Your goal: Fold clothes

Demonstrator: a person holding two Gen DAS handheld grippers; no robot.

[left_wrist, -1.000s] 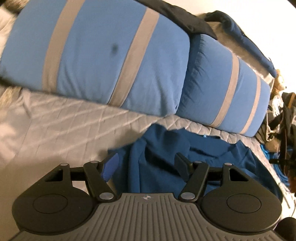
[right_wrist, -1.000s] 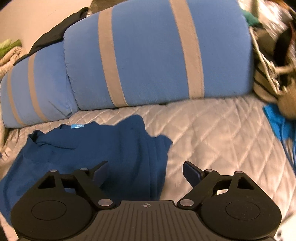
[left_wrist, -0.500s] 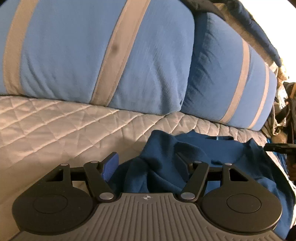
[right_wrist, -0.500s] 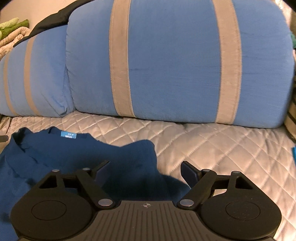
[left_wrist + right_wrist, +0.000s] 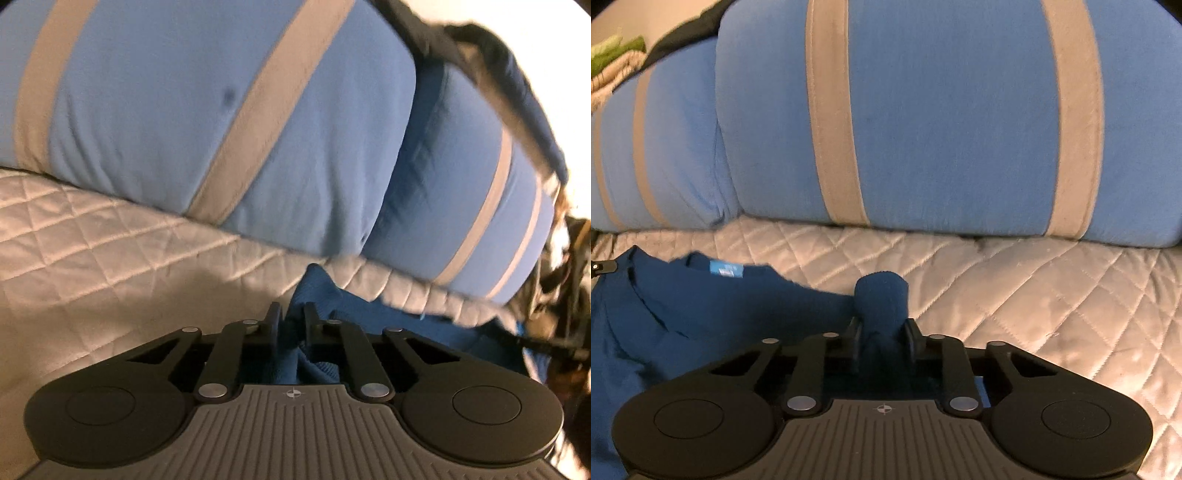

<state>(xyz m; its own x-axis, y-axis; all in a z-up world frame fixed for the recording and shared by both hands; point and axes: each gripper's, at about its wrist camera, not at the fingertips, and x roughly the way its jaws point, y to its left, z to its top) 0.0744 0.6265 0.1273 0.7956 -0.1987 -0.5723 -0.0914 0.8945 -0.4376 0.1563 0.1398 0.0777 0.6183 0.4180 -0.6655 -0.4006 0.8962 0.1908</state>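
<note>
While the dark blue shirt [image 5: 713,314] is lying crumpled on the quilted bedspread [image 5: 1034,288] below the striped pillows [image 5: 942,122], bunched folds are being pinched by the just-closed left gripper [image 5: 292,318] and right gripper [image 5: 882,332]; its collar is pointing toward the pillows.

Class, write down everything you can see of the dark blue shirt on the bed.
The dark blue shirt is a soft knit top with a ribbed neckline and a light blue neck label. It lies rumpled on the quilted bedspread, in front of the striped blue pillows. The left gripper and the right gripper, whose jaws have just been closing, each pinch a bunched fold of it, apparently at opposite sides of the neckline.
</note>
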